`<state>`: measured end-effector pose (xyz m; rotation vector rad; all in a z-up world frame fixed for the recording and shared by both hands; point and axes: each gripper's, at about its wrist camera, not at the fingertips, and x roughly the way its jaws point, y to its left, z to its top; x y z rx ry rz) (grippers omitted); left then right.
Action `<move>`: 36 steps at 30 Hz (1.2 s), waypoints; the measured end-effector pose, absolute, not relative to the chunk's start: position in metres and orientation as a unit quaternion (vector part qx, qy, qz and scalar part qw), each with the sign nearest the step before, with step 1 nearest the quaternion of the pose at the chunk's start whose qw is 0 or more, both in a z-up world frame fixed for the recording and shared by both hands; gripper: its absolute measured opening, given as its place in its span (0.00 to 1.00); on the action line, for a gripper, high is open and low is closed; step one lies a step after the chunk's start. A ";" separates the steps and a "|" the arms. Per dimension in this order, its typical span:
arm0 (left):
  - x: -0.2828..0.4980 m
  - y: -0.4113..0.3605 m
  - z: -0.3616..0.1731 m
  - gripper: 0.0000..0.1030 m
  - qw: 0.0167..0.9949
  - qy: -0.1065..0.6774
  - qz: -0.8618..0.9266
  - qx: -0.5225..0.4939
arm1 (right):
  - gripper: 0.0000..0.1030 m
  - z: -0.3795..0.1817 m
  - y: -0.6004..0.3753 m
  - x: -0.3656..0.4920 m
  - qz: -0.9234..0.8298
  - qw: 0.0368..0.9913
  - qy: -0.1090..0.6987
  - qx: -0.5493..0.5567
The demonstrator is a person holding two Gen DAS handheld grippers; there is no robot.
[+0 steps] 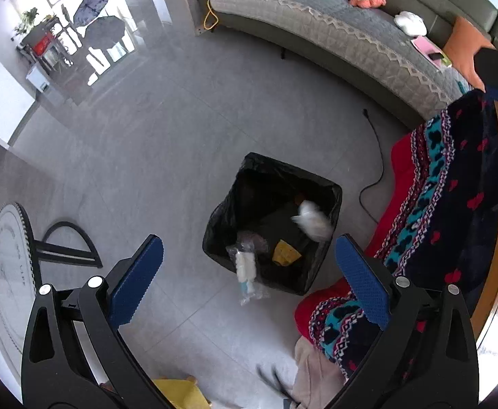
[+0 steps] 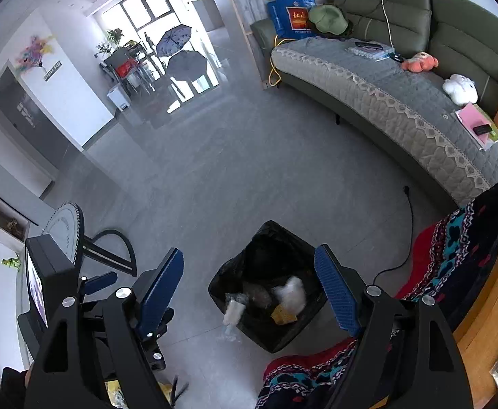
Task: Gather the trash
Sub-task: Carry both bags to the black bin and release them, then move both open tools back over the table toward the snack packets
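Observation:
A square bin lined with a black bag (image 1: 284, 167) (image 2: 276, 227) stands on the grey floor below both grippers. A blurred white paper wad (image 1: 312, 220) (image 2: 291, 293) is in mid-air inside the bin's mouth. A clear plastic wrapper with something white in it (image 1: 246, 267) (image 2: 232, 312) hangs blurred over the bin's near rim. A yellow scrap (image 1: 284, 254) (image 2: 283, 315) lies at the bottom. My left gripper (image 1: 250, 279) is wide open above the bin, with nothing touching its pads. My right gripper (image 2: 249, 291) is open too, its blue pads clear of everything.
A patterned red, teal and black blanket (image 1: 429, 211) (image 2: 453, 248) lies right beside the bin, against a wooden edge (image 2: 487, 310). A black cable (image 1: 378, 156) runs across the floor toward a green sofa (image 2: 385, 102). A round stand (image 1: 10, 262) is at the left.

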<state>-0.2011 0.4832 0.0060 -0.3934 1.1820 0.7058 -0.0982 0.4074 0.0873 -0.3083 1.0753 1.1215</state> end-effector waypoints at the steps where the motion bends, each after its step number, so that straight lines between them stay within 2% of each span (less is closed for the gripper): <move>1: -0.202 0.483 0.005 0.95 0.753 0.542 0.324 -0.182 | 0.77 0.087 0.407 -0.099 0.504 0.701 0.485 -0.138; 19: -0.186 0.458 0.026 0.95 0.777 0.533 0.293 -0.162 | 0.77 0.109 0.359 -0.095 0.480 0.731 0.474 -0.109; 28: -0.152 0.413 0.050 0.95 0.809 0.516 0.234 -0.158 | 0.77 0.124 0.274 -0.074 0.413 0.784 0.459 -0.064; 36: -0.098 0.342 0.059 0.95 0.831 0.519 0.164 -0.112 | 0.79 0.125 0.175 -0.039 0.338 0.816 0.468 -0.014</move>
